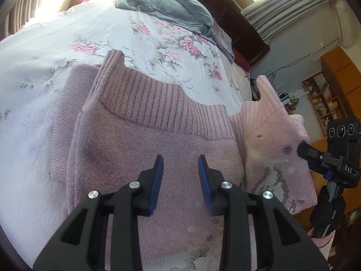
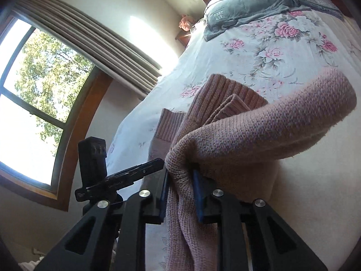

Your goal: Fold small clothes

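Left claw (image 1: 180, 160) hovers with its blue pads apart, nothing between them, right over the pink knit sweater (image 1: 144, 149) lying on the bed (image 1: 29, 117). Right claw (image 2: 180, 176) is clamped on a lifted side fold of that sweater at the bed's right edge. Floral bedspread has lots of bare space toward the left edge; a grey pillow (image 1: 167, 6) sits at the head end. Only the left view shows the bookshelf (image 1: 325, 99) and wooden cabinet; only the right view gets the window (image 2: 33, 94) and curtains.
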A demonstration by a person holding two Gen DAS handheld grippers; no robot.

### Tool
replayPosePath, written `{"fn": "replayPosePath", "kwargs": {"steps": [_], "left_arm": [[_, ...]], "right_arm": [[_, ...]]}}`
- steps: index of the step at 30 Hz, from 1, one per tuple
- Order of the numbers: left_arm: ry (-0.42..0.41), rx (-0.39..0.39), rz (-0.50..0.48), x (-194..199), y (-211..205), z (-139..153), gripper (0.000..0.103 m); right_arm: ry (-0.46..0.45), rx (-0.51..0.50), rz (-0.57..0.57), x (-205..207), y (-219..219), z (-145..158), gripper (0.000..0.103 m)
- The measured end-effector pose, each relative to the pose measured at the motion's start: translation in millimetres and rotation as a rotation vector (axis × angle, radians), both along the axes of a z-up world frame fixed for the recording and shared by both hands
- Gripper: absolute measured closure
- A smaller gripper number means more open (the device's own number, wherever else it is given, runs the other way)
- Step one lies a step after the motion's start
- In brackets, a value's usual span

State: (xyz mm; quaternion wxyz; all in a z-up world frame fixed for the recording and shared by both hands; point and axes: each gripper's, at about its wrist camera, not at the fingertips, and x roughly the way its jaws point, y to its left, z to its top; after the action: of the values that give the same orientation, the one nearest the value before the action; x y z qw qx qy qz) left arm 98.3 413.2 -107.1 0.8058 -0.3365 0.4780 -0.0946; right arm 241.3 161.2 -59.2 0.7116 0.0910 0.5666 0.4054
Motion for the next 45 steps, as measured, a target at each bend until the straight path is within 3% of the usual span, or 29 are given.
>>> {"fn": "replayPosePath", "kwargs": {"steps": [3,8,10,13,14,15,17,20,24,32,34,37,39,42,45], "left_arm": [[0.0,-0.013,0.023,-8,13,-1,0.073],[0.003,-0.041,0.03,-24,25,-4,0.07],[-0.004,-0.052,0.021,-26,27,-3,0.067],[-0.007,-0.051,0.006,-23,25,-2,0.066],[-0.009,-0.054,0.001,-20,23,0,0.066],[-0.014,-0.061,-0.007,-16,21,2,0.066],[-0.03,-0.069,-0.029,-5,12,10,0.066],[-0.055,-0.061,-0.095,19,-11,25,0.058],[-0.046,-0.031,-0.2,62,-54,35,0.052],[0.017,0.031,-0.295,132,-108,24,0.046],[0.039,0.04,-0.306,141,-116,17,0.05],[0.03,0.023,-0.33,141,-123,11,0.085],[-0.002,-0.046,-0.312,133,-118,14,0.089],[-0.087,-0.081,-0.206,112,-92,28,0.09],[-0.055,-0.096,-0.062,92,-57,12,0.09]], "right_arm": [[0.028,-0.086,0.047,-6,38,-24,0.088],[0.098,-0.111,0.063,-16,58,-63,0.088],[0.104,-0.076,0.068,-25,52,-62,0.086],[0.03,-0.088,0.047,-39,32,-46,0.081],[0.003,-0.091,0.041,-45,24,-39,0.073],[-0.025,-0.096,0.039,-53,17,-33,0.062],[-0.084,-0.124,0.046,-71,5,-24,0.05],[-0.141,-0.165,0.069,-99,-4,-21,0.037],[-0.185,-0.226,0.064,-117,-6,-31,0.036],[-0.116,-0.153,-0.029,-105,-39,-49,0.036],[-0.109,-0.146,-0.042,-100,-44,-51,0.036],[-0.099,-0.142,-0.059,-96,-50,-54,0.036],[-0.09,-0.132,-0.067,-96,-52,-57,0.036],[-0.087,-0.13,-0.063,-94,-52,-61,0.036],[-0.082,-0.128,-0.057,-99,-51,-62,0.036]]}}
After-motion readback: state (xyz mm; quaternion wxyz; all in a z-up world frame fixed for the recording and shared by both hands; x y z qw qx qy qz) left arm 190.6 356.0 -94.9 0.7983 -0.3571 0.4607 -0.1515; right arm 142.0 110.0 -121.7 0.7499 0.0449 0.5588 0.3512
